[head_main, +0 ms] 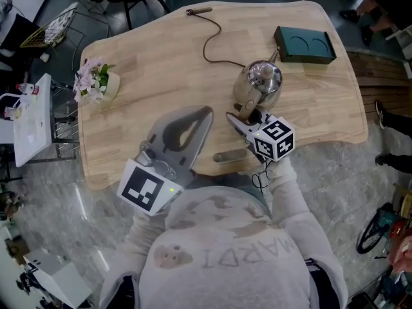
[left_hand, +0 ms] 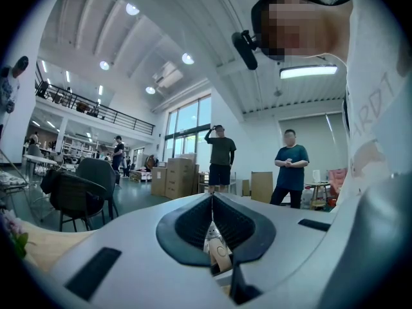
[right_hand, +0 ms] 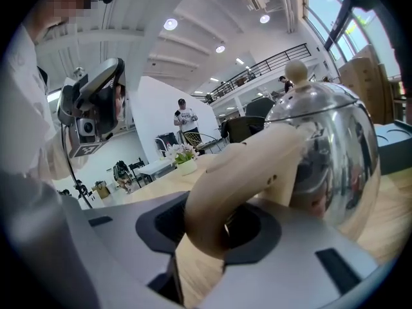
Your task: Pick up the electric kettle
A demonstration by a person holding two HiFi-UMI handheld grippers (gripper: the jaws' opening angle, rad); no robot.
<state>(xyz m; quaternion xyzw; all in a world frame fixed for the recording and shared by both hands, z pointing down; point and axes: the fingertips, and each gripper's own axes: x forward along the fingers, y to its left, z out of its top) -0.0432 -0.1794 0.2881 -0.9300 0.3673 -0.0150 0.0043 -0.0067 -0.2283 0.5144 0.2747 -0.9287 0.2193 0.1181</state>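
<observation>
The steel electric kettle (head_main: 262,77) stands on the wooden table (head_main: 141,63), right of centre, with its beige handle (head_main: 248,111) turned toward me. My right gripper (head_main: 241,122) reaches in from the near edge and has that handle between its jaws. In the right gripper view the beige handle (right_hand: 244,172) curves down between the dark pads (right_hand: 261,227), which close on it, and the shiny kettle body (right_hand: 331,153) fills the right side. My left gripper (head_main: 207,112) hovers over the table's near middle, shut and empty, its jaws meeting in a thin line (left_hand: 211,201).
A black cord (head_main: 215,37) runs from the kettle to the table's far edge. A dark green box (head_main: 304,45) lies behind the kettle, a small flower pot (head_main: 96,82) at the left. People (left_hand: 221,156) stand in the hall; a chair (left_hand: 80,195) is near.
</observation>
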